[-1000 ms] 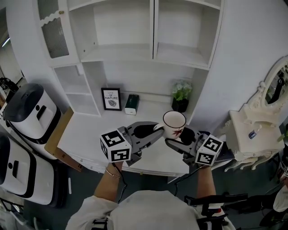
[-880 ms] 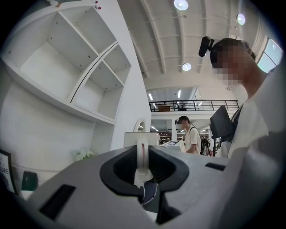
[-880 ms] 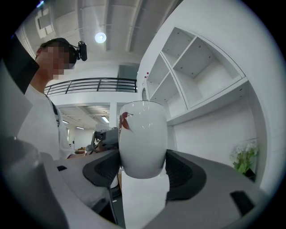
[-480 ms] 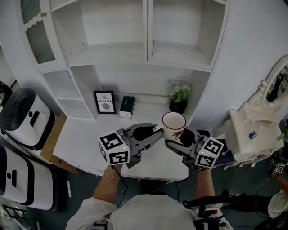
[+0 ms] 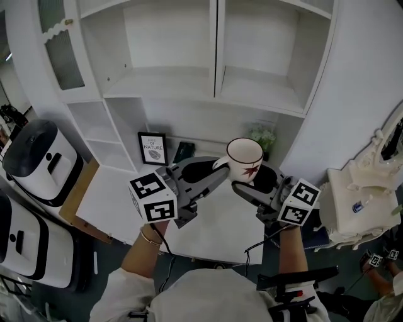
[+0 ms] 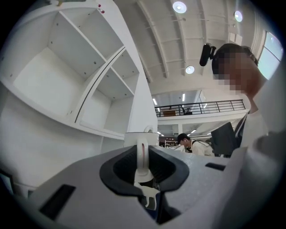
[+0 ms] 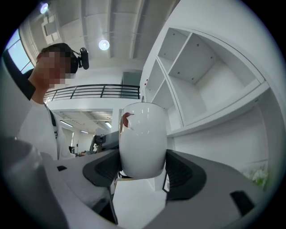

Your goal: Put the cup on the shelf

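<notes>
Left tongs (image 5: 217, 177) and right tongs (image 5: 252, 183), half-open, clamp cup (image 5: 244, 158).

Ceiling lamps (image 6: 179, 6) above the shelf (image 6: 53, 80) are lighting your views brightly; the gripper views' edges are bending and darkening.

Cup (image 5: 244, 158) btwn L tool (image 5: 220, 172) & R tool (image 5: 249, 180), above desk (image 5: 116, 198), below shelf (image 5: 255, 95).
</notes>
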`<action>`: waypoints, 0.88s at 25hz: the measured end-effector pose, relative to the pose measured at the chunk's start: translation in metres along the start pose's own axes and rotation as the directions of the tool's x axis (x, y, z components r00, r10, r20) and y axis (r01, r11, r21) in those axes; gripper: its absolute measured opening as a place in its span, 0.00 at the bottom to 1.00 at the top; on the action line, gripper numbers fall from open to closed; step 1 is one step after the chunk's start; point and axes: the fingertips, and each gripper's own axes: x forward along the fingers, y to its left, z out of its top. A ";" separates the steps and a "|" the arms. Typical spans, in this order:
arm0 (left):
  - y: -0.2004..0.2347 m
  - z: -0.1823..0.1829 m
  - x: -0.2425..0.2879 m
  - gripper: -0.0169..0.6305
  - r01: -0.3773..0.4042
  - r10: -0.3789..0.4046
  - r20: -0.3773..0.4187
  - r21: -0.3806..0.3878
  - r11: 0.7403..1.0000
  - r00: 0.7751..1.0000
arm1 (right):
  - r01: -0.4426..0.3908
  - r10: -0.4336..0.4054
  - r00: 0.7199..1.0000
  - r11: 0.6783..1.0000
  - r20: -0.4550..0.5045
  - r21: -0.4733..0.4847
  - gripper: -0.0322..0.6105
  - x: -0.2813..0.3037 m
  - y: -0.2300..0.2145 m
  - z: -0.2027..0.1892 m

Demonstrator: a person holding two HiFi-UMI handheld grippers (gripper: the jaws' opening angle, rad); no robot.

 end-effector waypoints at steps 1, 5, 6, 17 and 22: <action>0.003 0.011 0.005 0.12 -0.002 0.002 0.003 0.002 1.000 1.000 | -0.002 0.002 1.000 1.000 0.001 -0.003 0.55 0.002 -0.005 0.012; -0.001 0.036 0.011 0.12 0.021 -0.021 0.028 0.023 1.000 0.999 | 0.004 -0.004 1.000 0.999 -0.002 -0.050 0.55 0.003 -0.005 0.039; -0.005 0.038 0.010 0.12 0.029 -0.031 0.036 0.033 0.999 0.999 | 0.008 -0.008 1.000 0.998 -0.001 -0.066 0.55 0.003 -0.001 0.042; 0.010 0.116 0.051 0.12 0.053 -0.050 0.093 -0.030 0.998 0.994 | 0.052 -0.049 0.998 0.996 0.043 -0.074 0.55 0.005 -0.032 0.129; 0.011 0.150 0.067 0.12 0.014 -0.017 0.072 0.039 0.999 0.997 | 0.108 -0.102 0.992 0.988 0.068 -0.106 0.55 0.006 -0.045 0.163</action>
